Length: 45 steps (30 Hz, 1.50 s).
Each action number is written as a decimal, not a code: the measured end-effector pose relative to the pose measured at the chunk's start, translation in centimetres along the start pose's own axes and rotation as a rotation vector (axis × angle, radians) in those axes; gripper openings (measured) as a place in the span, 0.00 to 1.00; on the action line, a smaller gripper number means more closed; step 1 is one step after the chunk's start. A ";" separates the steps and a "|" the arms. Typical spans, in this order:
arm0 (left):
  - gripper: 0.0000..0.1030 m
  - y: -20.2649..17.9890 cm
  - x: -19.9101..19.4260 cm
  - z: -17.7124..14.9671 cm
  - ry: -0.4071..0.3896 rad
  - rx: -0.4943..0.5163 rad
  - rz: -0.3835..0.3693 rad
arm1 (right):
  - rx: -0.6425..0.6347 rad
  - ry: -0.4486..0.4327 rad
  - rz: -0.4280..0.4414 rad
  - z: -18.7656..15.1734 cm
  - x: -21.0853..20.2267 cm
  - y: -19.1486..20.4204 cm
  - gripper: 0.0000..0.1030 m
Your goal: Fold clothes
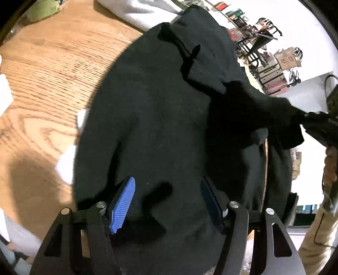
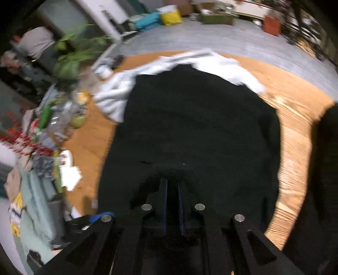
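Left wrist view: I am holding the left hand-held gripper (image 1: pixel 166 203) spread wide over the black garment (image 1: pixel 152 118), its blue pads (image 1: pixel 123 204) parted at 7 and 5 o'clock and gripping nothing; whether they are brushing the cloth I cannot tell. The garment is lying across the wooden tabletop (image 1: pixel 46 69), with one part being drawn out toward 3 o'clock, where the right hand-held gripper (image 1: pixel 316 123) is pulling it taut and off the surface. A white cloth (image 1: pixel 143 12) is sitting beyond it at 12 o'clock.

Right wrist view: I am keeping the right hand-held gripper (image 2: pixel 172 186) clenched, its fingers nearly together at 6 o'clock with a bunch of the black garment (image 2: pixel 196 118) pinched between them. The rest of the garment is spreading away toward 12 o'clock over the tabletop (image 2: pixel 295 131), partly covering the white cloth (image 2: pixel 131 84). The picture is blurring with motion.

I am judging this to be a fold or a spreading-out in hand, one edge being carried by the right. The next move is calling for the pinched cloth to be guided evenly and laid down without dragging the rest askew, the left ready to steady the body.
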<state>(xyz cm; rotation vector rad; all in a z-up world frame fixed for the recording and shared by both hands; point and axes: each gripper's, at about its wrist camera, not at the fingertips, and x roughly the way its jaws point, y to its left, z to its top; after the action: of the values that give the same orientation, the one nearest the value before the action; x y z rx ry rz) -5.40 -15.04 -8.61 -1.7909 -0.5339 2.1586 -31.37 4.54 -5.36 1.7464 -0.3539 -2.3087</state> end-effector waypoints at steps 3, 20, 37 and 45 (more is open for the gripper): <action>0.64 0.0 -0.9 -0.8 -0.036 -0.013 0.178 | 0.040 0.012 -0.001 -0.4 0.2 -2.1 0.11; 0.62 -2.5 3.3 -0.6 0.094 0.073 -0.289 | -0.185 -0.026 -0.150 0.8 2.4 1.9 0.13; 0.63 -2.0 4.8 1.3 0.100 0.030 -0.311 | -0.044 0.170 -0.008 -3.1 7.8 -7.3 0.52; 0.63 -0.5 4.4 1.2 0.102 0.014 -0.338 | -0.216 0.134 -0.064 -4.7 6.3 -3.8 0.44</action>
<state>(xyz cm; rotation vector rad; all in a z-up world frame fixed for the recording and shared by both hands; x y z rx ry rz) -7.43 -12.78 -12.03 -1.6546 -0.7350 1.8302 -28.62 5.83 -13.57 1.8137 -0.0245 -2.1639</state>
